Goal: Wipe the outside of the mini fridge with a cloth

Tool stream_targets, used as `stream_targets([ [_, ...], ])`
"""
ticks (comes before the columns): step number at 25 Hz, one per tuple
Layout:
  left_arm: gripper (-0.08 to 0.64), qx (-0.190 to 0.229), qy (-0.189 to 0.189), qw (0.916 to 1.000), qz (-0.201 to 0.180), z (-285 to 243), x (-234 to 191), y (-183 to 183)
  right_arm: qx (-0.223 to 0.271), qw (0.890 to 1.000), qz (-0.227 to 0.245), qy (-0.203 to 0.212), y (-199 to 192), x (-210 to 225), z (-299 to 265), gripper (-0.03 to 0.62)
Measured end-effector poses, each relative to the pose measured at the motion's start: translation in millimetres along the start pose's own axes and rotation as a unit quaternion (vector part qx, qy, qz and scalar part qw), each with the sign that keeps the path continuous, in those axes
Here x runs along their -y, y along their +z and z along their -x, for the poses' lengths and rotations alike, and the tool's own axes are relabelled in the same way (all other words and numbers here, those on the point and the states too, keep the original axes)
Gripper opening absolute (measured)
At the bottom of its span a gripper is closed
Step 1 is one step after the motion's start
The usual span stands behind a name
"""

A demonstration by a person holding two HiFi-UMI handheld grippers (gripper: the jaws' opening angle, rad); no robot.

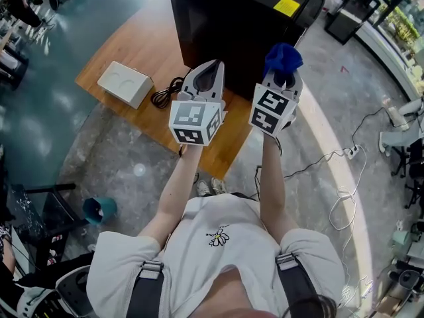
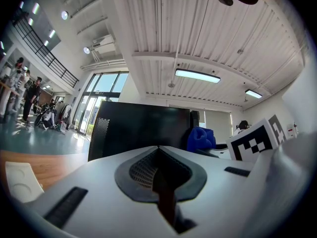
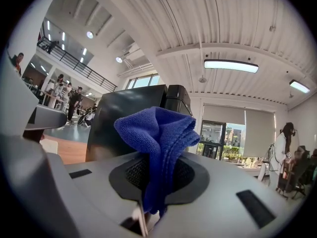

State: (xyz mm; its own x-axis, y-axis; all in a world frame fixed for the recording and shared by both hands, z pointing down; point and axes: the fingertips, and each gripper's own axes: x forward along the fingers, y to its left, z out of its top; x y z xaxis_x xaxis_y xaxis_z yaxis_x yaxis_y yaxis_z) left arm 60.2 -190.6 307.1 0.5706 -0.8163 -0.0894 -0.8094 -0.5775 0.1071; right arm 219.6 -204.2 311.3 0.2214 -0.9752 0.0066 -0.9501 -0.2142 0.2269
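Grips the blue cloth (image 1: 283, 57) in the right tool (image 1: 283, 79), raised just before the black mini fridge (image 1: 238, 18) standing straight ahead on the desk (image 1: 132, 52). Carries the left tool (image 1: 207, 78) alongside, pinched together, empty.

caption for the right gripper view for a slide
Right gripper shut on a blue cloth, facing the black mini fridge.

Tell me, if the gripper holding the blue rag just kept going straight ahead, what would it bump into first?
Most likely the black mini fridge, straight ahead of the right gripper. The blue cloth sticks out in front, so it would probably touch first; how far off is hard to judge.
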Motion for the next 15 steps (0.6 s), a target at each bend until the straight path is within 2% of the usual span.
stream_targets([
  [7, 0.005, 0.003, -0.003, 1.0, 0.001, 2, 4, 2, -0.003, 1.0, 0.009, -0.011, -3, 11, 5, 0.072],
  [13, 0.005, 0.002, 0.003, 1.0, -0.003, 7, -2, 5, -0.003, 0.999, -0.021, -0.028, -2, 19, 10, 0.072],
  [15, 0.005, 0.003, 0.009, 0.9999, -0.004, 9, -9, 7, 0.009, 1.0, -0.023, -0.018, 6, 12, 14, 0.072],
])
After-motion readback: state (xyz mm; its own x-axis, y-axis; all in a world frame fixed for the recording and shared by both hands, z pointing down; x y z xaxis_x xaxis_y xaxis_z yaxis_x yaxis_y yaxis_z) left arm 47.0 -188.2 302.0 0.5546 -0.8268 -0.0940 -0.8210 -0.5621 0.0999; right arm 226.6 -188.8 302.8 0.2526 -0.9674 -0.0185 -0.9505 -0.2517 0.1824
